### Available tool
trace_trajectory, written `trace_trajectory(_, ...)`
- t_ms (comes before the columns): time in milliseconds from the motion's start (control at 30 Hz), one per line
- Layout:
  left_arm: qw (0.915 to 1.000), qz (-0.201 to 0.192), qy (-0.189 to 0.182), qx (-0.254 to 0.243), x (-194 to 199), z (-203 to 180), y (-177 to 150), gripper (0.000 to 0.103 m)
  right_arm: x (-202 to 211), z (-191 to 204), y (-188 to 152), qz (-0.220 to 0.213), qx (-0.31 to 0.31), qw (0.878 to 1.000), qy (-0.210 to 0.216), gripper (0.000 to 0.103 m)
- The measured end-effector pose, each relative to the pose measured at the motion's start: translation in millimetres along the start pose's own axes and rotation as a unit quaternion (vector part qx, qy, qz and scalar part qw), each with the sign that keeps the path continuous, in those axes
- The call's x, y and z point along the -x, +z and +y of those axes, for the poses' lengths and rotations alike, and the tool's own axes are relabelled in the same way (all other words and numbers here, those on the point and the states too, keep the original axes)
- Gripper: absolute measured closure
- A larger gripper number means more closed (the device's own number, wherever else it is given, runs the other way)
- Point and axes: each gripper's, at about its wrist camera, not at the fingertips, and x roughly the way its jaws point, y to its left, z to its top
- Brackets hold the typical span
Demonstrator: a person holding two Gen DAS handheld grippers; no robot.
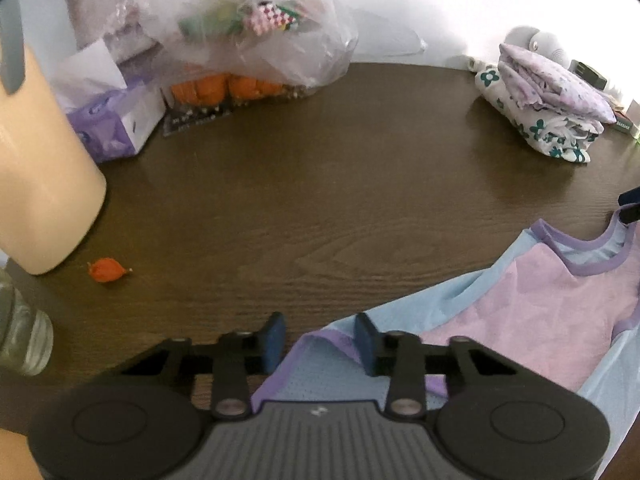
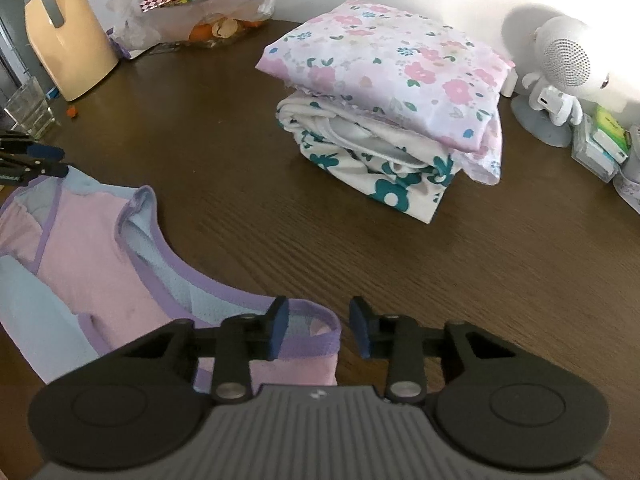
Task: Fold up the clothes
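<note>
From the left wrist, the left claw (image 1: 320, 344) stood partly open over the near edge of the dark wooden surface (image 1: 320, 184). One purple-trimmed strap end of the pink and pale-blue sleeveless top (image 1: 532, 312) lay in the gap. The right-hand pad (image 1: 366, 342) sat on or just behind the cloth; the left-hand pad looked clear of it, so nothing seemed pinched yet. The garment spread away toward the right edge, where the tip of the other claw showed at its far strap. A folded stack of floral clothes (image 1: 548, 104) sat well apart near the far right corner, and a tissue box (image 1: 116, 120) and a small orange scrap (image 1: 107, 270) lay toward the left edge.

From the right wrist, the right claw (image 2: 320, 328) was likewise partly open at the near edge. The top's other purple-banded corner (image 2: 312, 334) reached into the gap, just beside the left-hand pad (image 2: 278, 328); the right-hand pad had only bare wood near it. No grip showed here either. The top (image 2: 92, 240) ran off toward the left edge, and the folded stack (image 2: 392, 112) lay ahead, well apart.

To do this step well, I judged each claw should settle until both pads straddled the doubled trim, then close fully on the band rather than the thin mesh. Both should then lift together, keeping the edge taut, so the fold lands square.
</note>
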Motion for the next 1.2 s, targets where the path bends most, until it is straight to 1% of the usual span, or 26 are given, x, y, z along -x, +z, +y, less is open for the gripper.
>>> trace_trajectory(200,0.9999,0.0,-0.015,-0.002,-1.4,2.2,-0.3,0.075,-4.0,1.2,0.2,0.005,0.002,1.0,0.001,0.073)
trace_trajectory(267,0.9998,0.0,-0.017,-0.003,-1.8,2.5,0.1,0.075,-5.0,2.5,0.5,0.007,0.004,1.0,0.003,0.079)
trace_trajectory(333,0.9998,0.0,-0.019,-0.004,-1.7,1.5,0.0,0.077,-6.2,4.2,0.8,0.009,0.007,1.0,0.003,0.08)
trace_trajectory(367,0.9998,-0.001,-0.022,-0.005,-1.5,0.5,-0.1,0.091,-6.4,4.9,0.7,0.01,0.009,1.0,0.003,0.082)
trace_trajectory(400,0.9997,-0.001,-0.024,-0.006,-1.3,-0.5,-0.2,0.1,-6.5,5.5,0.7,0.01,0.011,1.0,0.003,0.086)
trace_trajectory(433,0.9997,-0.006,-0.021,-0.01,-0.9,-3.0,-1.0,0.1,-6.6,6.0,0.8,0.01,0.01,1.0,0.003,0.093)
trace_trajectory(500,0.9996,-0.018,-0.012,-0.017,1.4,-8.2,-3.4,0.101,-6.7,7.3,0.3,0.009,0.014,1.0,0.0,0.098)
trace_trajectory(600,0.999,-0.039,0.006,-0.022,10.9,-13.4,-7.1,0.101,0.0,11.8,-0.7,-0.004,0.024,1.0,-0.003,0.099)
trace_trajectory(700,0.9952,-0.08,0.036,-0.044,40.2,-23.6,-16.2,0.101,18.1,19.1,-4.3,-0.032,0.048,0.998,-0.008,0.1)
trace_trajectory(767,0.9903,-0.108,0.058,-0.066,66.6,-37.0,-30.5,0.101,35.7,25.8,-9.7,-0.056,0.067,0.996,-0.006,0.1)
trace_trajectory(833,0.9855,-0.13,0.073,-0.081,93.2,-52.8,-52.2,0.101,57.3,37.3,-23.1,-0.08,0.101,0.992,-0.004,0.1)
trace_trajectory(867,0.9838,-0.138,0.074,-0.087,105.4,-60.7,-65.3,0.101,66.7,44.2,-33.6,-0.088,0.121,0.989,-0.007,0.1)
trace_trajectory(900,0.9835,-0.143,0.068,-0.087,114.7,-67.4,-79.6,0.101,76.0,51.1,-44.2,-0.096,0.141,0.985,-0.01,0.1)
trace_trajectory(933,0.9835,-0.147,0.06,-0.086,123.4,-73.8,-94.1,0.101,77.9,54.2,-53.7,-0.094,0.15,0.984,-0.011,0.1)
trace_trajectory(1000,0.9856,-0.144,0.048,-0.075,129.2,-82.2,-120.1,0.101,81.0,60.3,-72.6,-0.089,0.168,0.982,-0.015,0.1)
trace_trajectory(1067,0.9891,-0.125,0.041,-0.066,122.5,-94.5,-141.5,0.101,84.2,66.4,-91.4,-0.084,0.186,0.979,-0.018,0.1)
trace_trajectory(1133,0.9919,-0.113,0.034,-0.049,114.3,-98.6,-155.5,0.101,73.6,67.4,-104.5,-0.069,0.185,0.98,-0.023,0.099)
trace_trajectory(1200,0.9929,-0.112,0.028,-0.028,110.0,-98.2,-163.1,0.101,65.7,67.9,-112.6,-0.063,0.185,0.98,-0.028,0.099)
